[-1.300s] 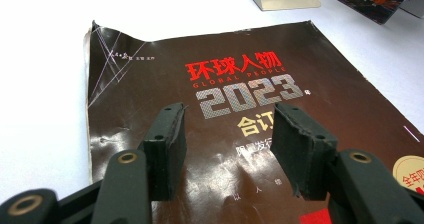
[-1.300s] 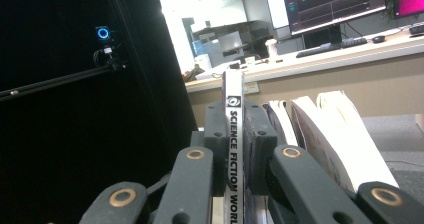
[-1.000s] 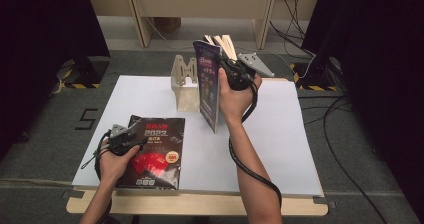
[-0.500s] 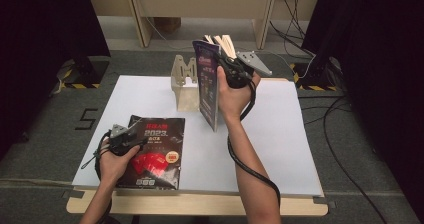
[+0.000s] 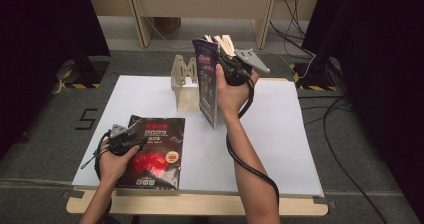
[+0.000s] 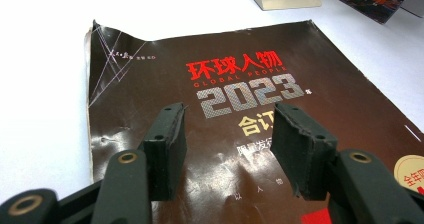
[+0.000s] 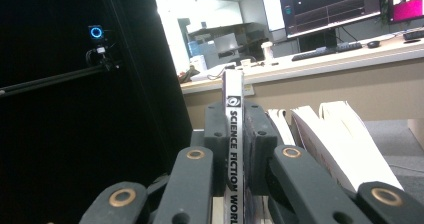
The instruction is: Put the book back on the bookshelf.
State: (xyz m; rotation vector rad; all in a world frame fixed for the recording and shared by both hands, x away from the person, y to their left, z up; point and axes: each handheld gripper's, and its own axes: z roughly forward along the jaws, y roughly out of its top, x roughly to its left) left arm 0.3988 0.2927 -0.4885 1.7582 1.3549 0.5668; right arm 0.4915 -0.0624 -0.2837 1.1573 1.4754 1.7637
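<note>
The desk (image 5: 280,149) carries everything here, and places are told from its white top. At its near left edge lies a dark magazine (image 5: 154,151), flat, cover up, with red characters and "2023" printed on it; its top left corner is creased and torn. The left hand (image 5: 114,159) rests on the magazine's left side, holding the left gripper (image 5: 131,143) low over the cover. In the left gripper view the jaws are spread apart above the "2023" print, with nothing between them.

Farther in, over the middle of the desk, the right hand (image 5: 227,91) holds the right gripper (image 5: 227,66) raised. Its jaws are pressed against the spine of a second magazine (image 5: 207,81), which stands upright with its lower corner near or on the desk top; the spine reads "SCIENCE FICTION WORLD" in the right gripper view (image 7: 233,149).

Toward the far edge of the desk, just left of the upright magazine, stands a wooden rack (image 5: 184,76). Behind the raised gripper, pale pages of more books (image 5: 222,41) fan out.
</note>
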